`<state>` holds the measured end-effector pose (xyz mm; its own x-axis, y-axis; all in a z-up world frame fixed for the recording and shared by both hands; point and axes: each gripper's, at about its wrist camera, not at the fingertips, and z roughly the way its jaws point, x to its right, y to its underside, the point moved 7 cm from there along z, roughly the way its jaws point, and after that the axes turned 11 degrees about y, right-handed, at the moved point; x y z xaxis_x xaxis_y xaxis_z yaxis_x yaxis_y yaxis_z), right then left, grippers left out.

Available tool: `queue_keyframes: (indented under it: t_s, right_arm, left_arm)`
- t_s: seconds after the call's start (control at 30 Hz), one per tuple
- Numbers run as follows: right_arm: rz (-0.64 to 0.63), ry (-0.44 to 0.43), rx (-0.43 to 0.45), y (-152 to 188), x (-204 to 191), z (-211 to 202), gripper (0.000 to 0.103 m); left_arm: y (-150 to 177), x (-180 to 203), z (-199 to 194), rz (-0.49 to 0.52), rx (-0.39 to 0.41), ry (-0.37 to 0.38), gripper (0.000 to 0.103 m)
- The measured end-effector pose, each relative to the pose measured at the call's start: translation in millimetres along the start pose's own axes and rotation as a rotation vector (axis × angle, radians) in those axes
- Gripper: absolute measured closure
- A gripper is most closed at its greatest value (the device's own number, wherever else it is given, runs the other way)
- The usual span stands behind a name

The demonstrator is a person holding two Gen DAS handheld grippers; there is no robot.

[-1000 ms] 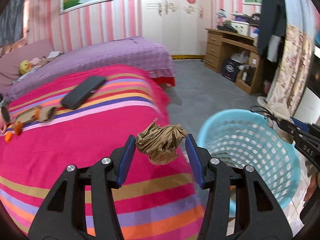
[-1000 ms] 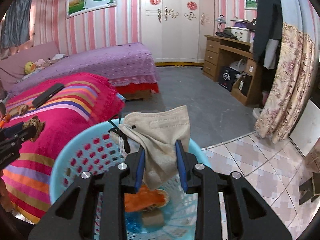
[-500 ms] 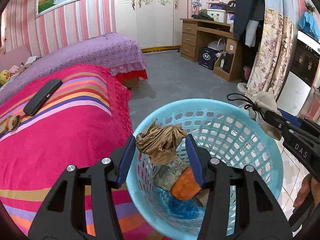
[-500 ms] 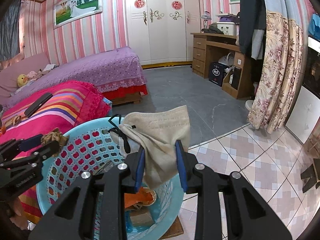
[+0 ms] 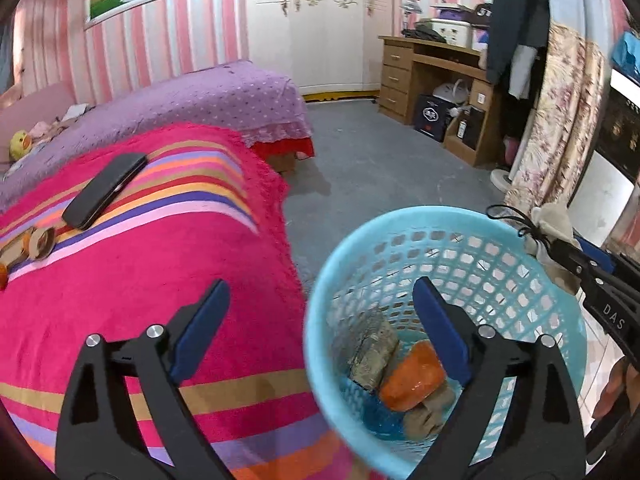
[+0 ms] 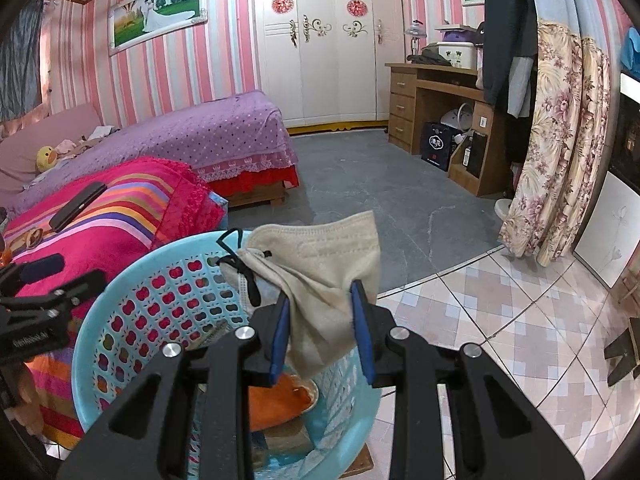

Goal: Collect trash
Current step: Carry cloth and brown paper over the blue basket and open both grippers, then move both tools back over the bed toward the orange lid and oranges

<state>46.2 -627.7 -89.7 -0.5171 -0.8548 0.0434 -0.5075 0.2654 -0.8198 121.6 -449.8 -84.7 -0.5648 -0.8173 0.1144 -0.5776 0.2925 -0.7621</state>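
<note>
on my right gripper [image 5: 576,264], at the right edge of the left wrist view, i read white letters "das". the label on the dark box [image 6: 437,146] under the desk is too small to read.

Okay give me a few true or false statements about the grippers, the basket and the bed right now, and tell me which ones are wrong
1. The left gripper is open and holds nothing. True.
2. The right gripper is empty. False: it is shut on a beige face mask, held over the basket.
3. The basket is empty. False: an orange piece and other scraps lie in its bottom.
4. A black phone lies on the striped blanket. True.
5. The basket is pink. False: it is light blue.
</note>
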Motion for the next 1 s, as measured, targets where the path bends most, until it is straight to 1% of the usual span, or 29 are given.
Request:
queue_keyframes:
  t_s: [0.23,0.27,0.3,0.33,0.37,0.43,0.5,0.53,0.6,0.67,0.8,0.9,1.0]
  right_arm:
    - [-0.029,-0.004,-0.025,2.4,-20.0,9.7,0.07]
    - [-0.038,0.004,-0.035,3.2,-22.6,11.7,0.061]
    - [-0.047,0.02,-0.044,4.3,-24.6,13.3,0.045]
    - [-0.051,0.031,-0.046,5.1,-26.0,14.0,0.037]
    - [-0.05,0.032,-0.046,5.4,-26.5,13.9,0.032]
    - [-0.043,0.035,-0.054,4.8,-28.1,13.6,0.031]
    - [-0.036,0.056,-0.049,4.1,-28.0,10.6,0.019]
    - [-0.03,0.068,-0.042,2.8,-27.5,8.5,0.017]
    - [-0.001,0.085,-0.023,-1.7,-26.4,2.6,0.009]
    - [0.038,0.08,-0.009,-6.3,-27.5,-2.5,0.005]
    - [0.101,0.053,-0.001,-14.1,-39.2,-7.7,0.005]
    - [0.096,0.055,0.014,-19.6,-56.6,-11.6,0.005]
    - [0.083,0.046,0.02,-24.3,-79.4,-13.3,0.005]
  left_arm:
    - [-2.9,-32.5,-17.7,-0.027,0.024,-0.039,0.011]
    - [-3.1,-36.5,-20.3,-0.03,0.026,-0.042,0.011]
    - [-3.2,-39.7,-22.8,-0.032,0.029,-0.045,0.011]
    - [-4.5,-44.1,-26.4,-0.035,0.036,-0.05,0.011]
    - [-5.0,-46.7,-28.6,-0.037,0.04,-0.053,0.011]
    - [-4.9,-52.6,-32.9,-0.042,0.043,-0.057,0.011]
    - [-4.6,-60.0,-38.2,-0.045,0.048,-0.063,0.01]
    - [-4.5,-63.5,-40.8,-0.046,0.051,-0.068,0.01]
    - [-3.5,-70.6,-45.5,-0.049,0.053,-0.075,0.009]
    - [-3.1,-78.0,-48.6,-0.054,0.051,-0.082,0.008]
    - [-3.8,-100.9,-60.3,-0.07,0.056,-0.099,0.008]
    - [-5.3,-119.3,-70.7,-0.074,0.069,-0.118,0.006]
    - [-7.8,-145.5,-84.4,-0.079,0.08,-0.148,0.006]
